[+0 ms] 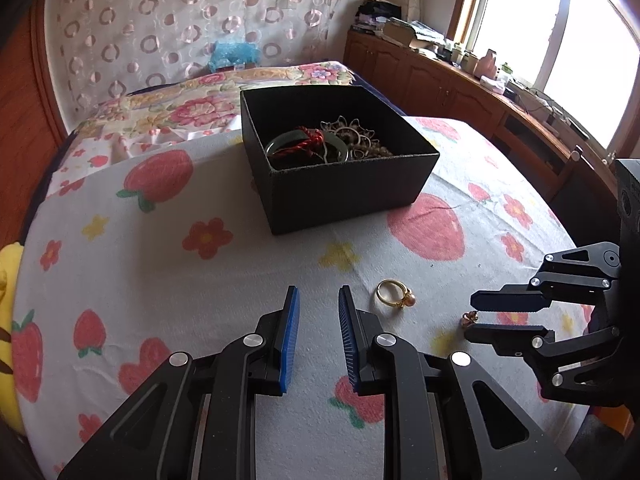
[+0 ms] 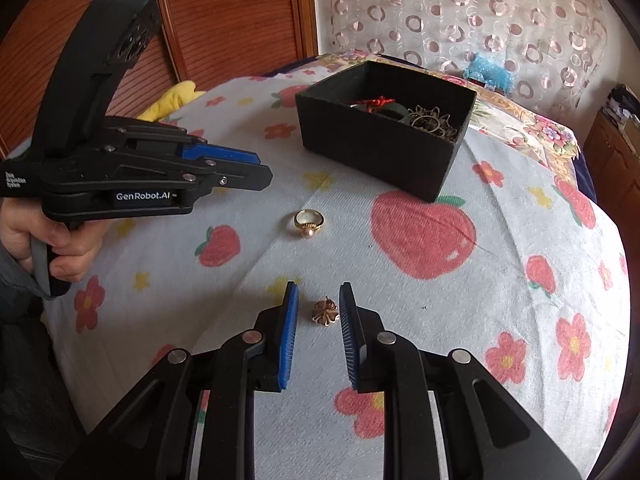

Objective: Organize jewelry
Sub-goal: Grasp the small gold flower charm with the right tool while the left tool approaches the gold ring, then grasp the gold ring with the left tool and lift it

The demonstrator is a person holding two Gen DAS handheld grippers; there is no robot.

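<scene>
We hover the right gripper (image 2: pixel 319 312) low over the strawberry-print cloth (image 2: pixel 460 300), jaws apart with the small gold flower-shaped earring (image 2: pixel 325 312) lying between them, not yet pinched; our left gripper (image 1: pixel 319 312) hangs beside it, jaws apart and holding nothing; the gold pearl ring (image 1: pixel 395 294) lies on the cloth just right of the left fingertips; further back sits the black box (image 1: pixel 352 188), where a green bangle (image 1: pixel 306 148) with red cord and ornate metal pieces lie.

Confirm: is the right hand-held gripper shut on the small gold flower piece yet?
No. The right hand-held gripper is open; the flower piece lies on the cloth between its fingers, gaps on both sides.
</scene>
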